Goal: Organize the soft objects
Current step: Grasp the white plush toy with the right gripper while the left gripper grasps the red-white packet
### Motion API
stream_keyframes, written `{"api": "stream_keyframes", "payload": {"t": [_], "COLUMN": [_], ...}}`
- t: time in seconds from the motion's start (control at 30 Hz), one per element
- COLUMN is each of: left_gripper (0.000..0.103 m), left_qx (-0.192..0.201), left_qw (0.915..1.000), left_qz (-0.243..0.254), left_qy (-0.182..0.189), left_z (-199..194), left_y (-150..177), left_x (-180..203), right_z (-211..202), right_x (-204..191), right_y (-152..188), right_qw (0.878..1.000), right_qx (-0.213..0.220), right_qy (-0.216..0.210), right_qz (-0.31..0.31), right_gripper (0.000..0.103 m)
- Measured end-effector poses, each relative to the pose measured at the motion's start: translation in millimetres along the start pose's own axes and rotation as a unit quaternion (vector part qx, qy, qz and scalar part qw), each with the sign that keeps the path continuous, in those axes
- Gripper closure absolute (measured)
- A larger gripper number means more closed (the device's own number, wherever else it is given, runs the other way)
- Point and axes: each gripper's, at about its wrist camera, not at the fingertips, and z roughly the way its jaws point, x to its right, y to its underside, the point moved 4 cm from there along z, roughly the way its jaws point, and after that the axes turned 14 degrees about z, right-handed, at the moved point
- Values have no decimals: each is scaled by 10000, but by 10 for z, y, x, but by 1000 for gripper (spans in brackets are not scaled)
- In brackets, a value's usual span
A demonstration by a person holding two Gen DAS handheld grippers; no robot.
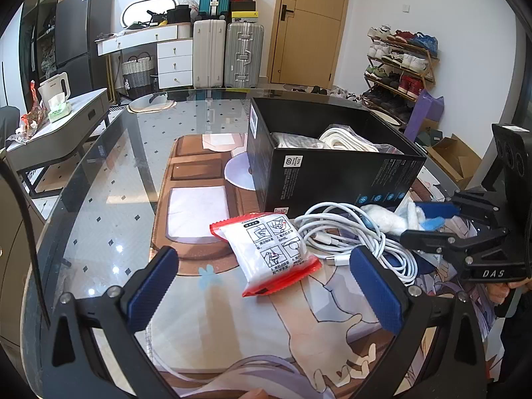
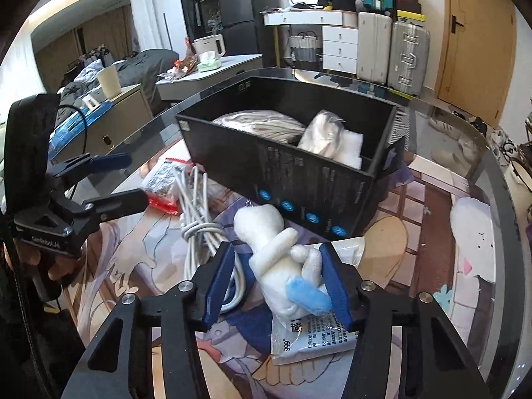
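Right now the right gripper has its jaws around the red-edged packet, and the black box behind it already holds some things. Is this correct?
Not the packet. In the right wrist view the right gripper has its jaws around the white plush toy; the red-edged packet lies apart. The black box does hold things.

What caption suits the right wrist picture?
Plush toy lies between blue pads beside white cable, before the black box.

It was a lived-in home, a bedroom-like room, as shown by the unmade bed (image 2: pixel 139 63), stacked suitcases (image 1: pixel 227 55), a loaded shoe rack (image 1: pixel 400 63), a white dresser (image 1: pixel 166 56) and a wooden door (image 1: pixel 311 23).
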Motion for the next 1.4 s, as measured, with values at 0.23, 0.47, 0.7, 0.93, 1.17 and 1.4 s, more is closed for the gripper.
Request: {"api": "stream_keyframes", "payload": {"t": [0.23,0.47,0.7,0.93,1.17,1.4], "left_gripper": [0,0,0,0,0,3], "left_qx": [-12,-33,-44,-63,-454,-858], "left_qw": [10000,10000,10000,10000,9986,9952], "left_qz": [-2,1,-3,-14,-252,-410], "left_qy": [6,17,24,16,-94,-242], "left_z": [-3,8,15,20,130,261], "left_y": [5,12,14,15,46,58], "left_x": [0,7,7,5,-54,-125], "right_z": [69,110,56,-73,-242,-277], "right_x": [-47,-63,-235,-225,-114,-68], "right_y": [5,-9,86,54,-5,-57], "right_qw": [10000,9997,9987,9983,9979,9977], "right_qx": [-53,-111,-66,171,434,498], "right_qy": [-65,-169,-367,-439,-440,-432], "right_qz": [33,128,-360,-342,-167,-126], "right_gripper": [57,57,70,70,70,70]}}
